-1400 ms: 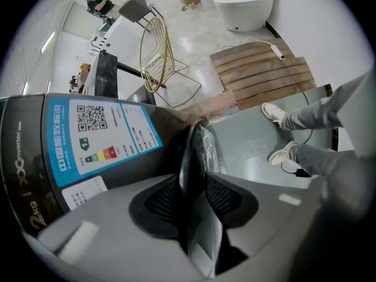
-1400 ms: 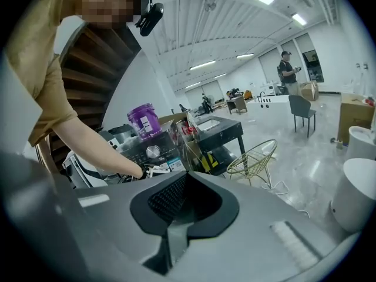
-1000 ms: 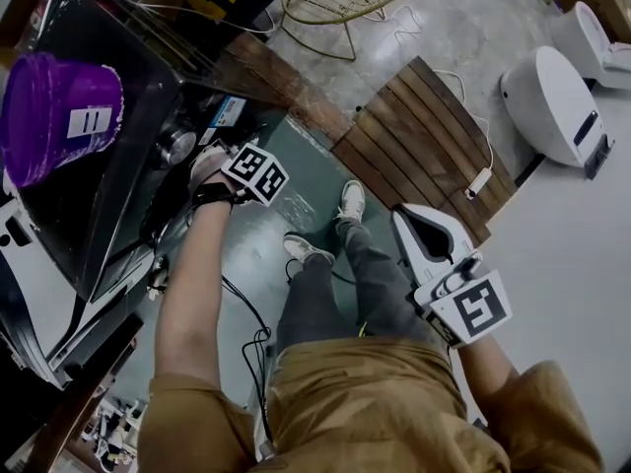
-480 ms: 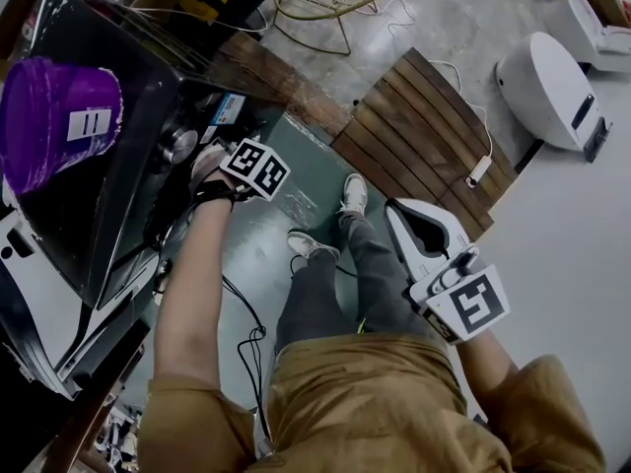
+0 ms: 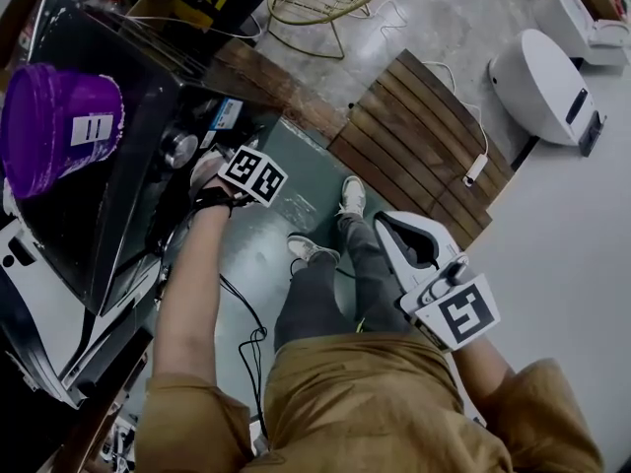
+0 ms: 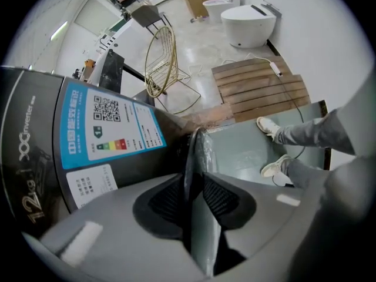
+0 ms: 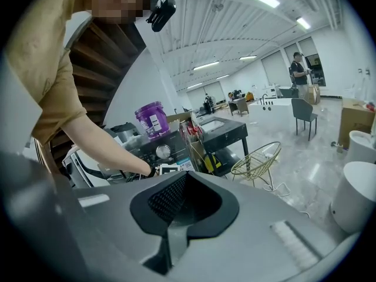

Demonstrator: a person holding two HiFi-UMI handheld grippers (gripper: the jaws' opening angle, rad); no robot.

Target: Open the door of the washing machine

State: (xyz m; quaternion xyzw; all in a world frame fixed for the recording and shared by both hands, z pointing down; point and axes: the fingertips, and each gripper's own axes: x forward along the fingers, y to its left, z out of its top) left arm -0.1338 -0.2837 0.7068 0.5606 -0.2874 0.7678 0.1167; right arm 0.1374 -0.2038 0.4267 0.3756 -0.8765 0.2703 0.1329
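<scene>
My left claw (image 6: 195, 184), nearly closed, pinches the washing machine door (image 6: 197, 144) by its thin edge; a skewed pull could slip it free.

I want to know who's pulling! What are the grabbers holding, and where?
The left gripper pinches the washing machine door by its thin edge. The right gripper holds nothing.

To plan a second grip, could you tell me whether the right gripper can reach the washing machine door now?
Probably not yet: the right gripper hangs empty beside the person's right leg, well apart from the door, whose edge the left gripper clamps.
</scene>
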